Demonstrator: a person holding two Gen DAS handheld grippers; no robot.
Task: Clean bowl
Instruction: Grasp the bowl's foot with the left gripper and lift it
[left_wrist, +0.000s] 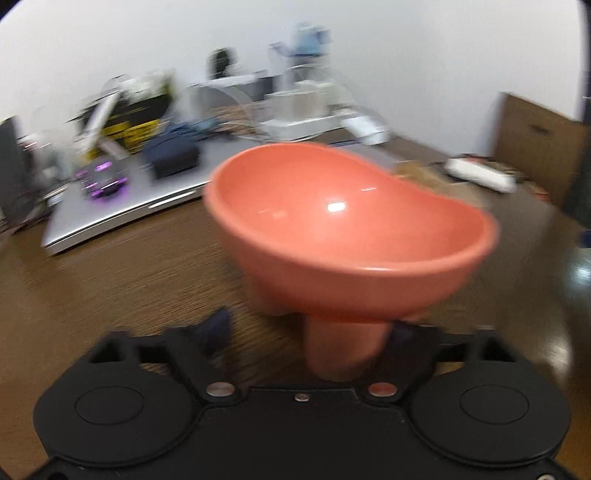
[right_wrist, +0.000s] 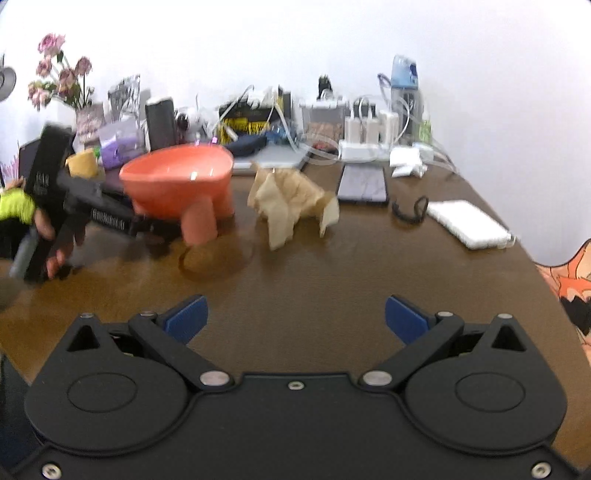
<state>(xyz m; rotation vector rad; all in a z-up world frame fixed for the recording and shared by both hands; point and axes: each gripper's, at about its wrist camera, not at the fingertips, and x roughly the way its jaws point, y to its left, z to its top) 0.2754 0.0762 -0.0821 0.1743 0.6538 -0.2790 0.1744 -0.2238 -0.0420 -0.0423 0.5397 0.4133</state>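
A salmon-pink footed bowl (left_wrist: 351, 229) fills the left wrist view, tilted, with its inside empty and glossy. One thick foot (left_wrist: 343, 347) hangs down between the fingers of my left gripper (left_wrist: 310, 326). The jaws stand wide: the left blue finger (left_wrist: 218, 325) is clear of the foot, and the right one is mostly hidden behind it. In the right wrist view the bowl (right_wrist: 177, 177) leans above the table over the left gripper (right_wrist: 147, 225), which a hand holds. My right gripper (right_wrist: 295, 317) is open and empty above the wood, nearer than a crumpled brown paper towel (right_wrist: 291, 203).
On the brown wooden table (right_wrist: 332, 280): a closed silver laptop (left_wrist: 122, 206), a dark phone (right_wrist: 364, 184), a white power bank (right_wrist: 467, 223) and a black loop (right_wrist: 408, 210). Chargers, cables, boxes and flowers (right_wrist: 59, 77) crowd the back edge.
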